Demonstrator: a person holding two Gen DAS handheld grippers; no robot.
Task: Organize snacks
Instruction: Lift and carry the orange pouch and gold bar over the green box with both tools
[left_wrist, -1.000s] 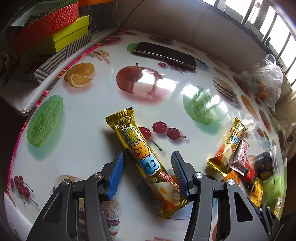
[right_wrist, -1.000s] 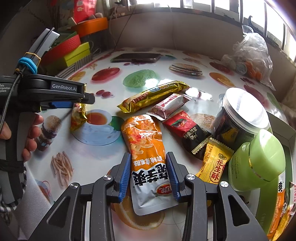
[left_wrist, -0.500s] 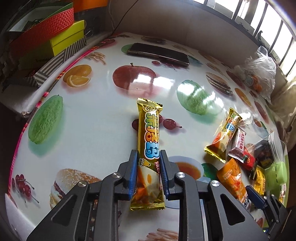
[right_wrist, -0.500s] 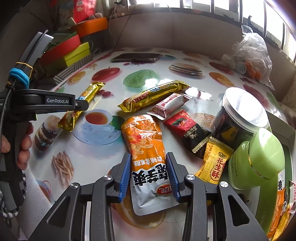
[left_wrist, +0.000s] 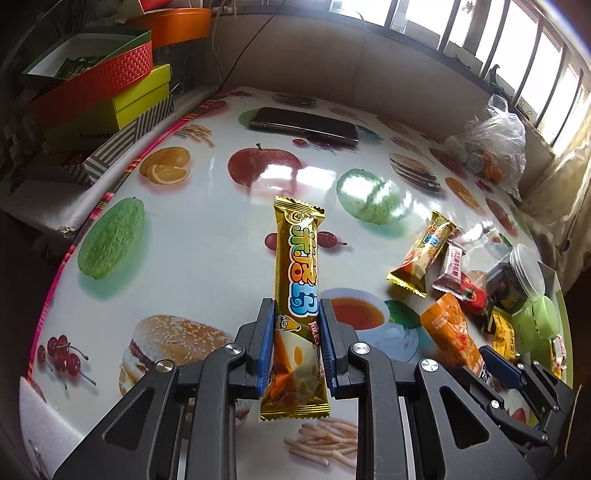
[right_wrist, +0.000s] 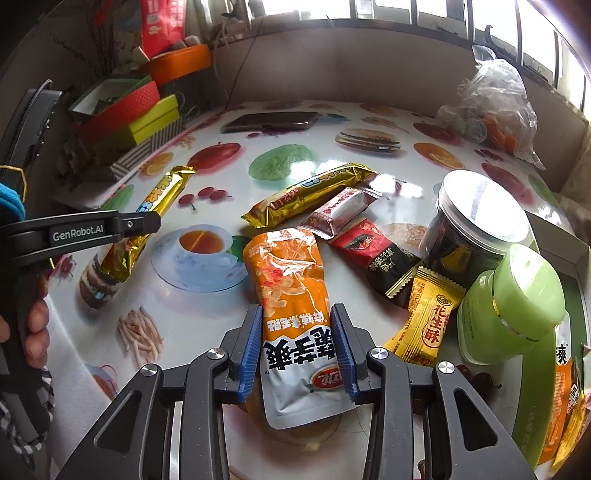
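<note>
Since your left gripper (left_wrist: 296, 341) is pinching the long gold foil snack bar (left_wrist: 298, 291) low down, clear of the fruit-print table (left_wrist: 207, 254), carry it level; the right gripper (right_wrist: 298, 350) just straddles the orange-and-silver pouch (right_wrist: 295, 306).

My left gripper (left_wrist: 297, 345) is clamped, both blue pads pressing a gold snack bar (left_wrist: 297, 280) held clear of the table. My right gripper (right_wrist: 297, 347) points steeply down, jaws part-way apart astride an orange pouch (right_wrist: 291, 295); contact unclear.
</note>
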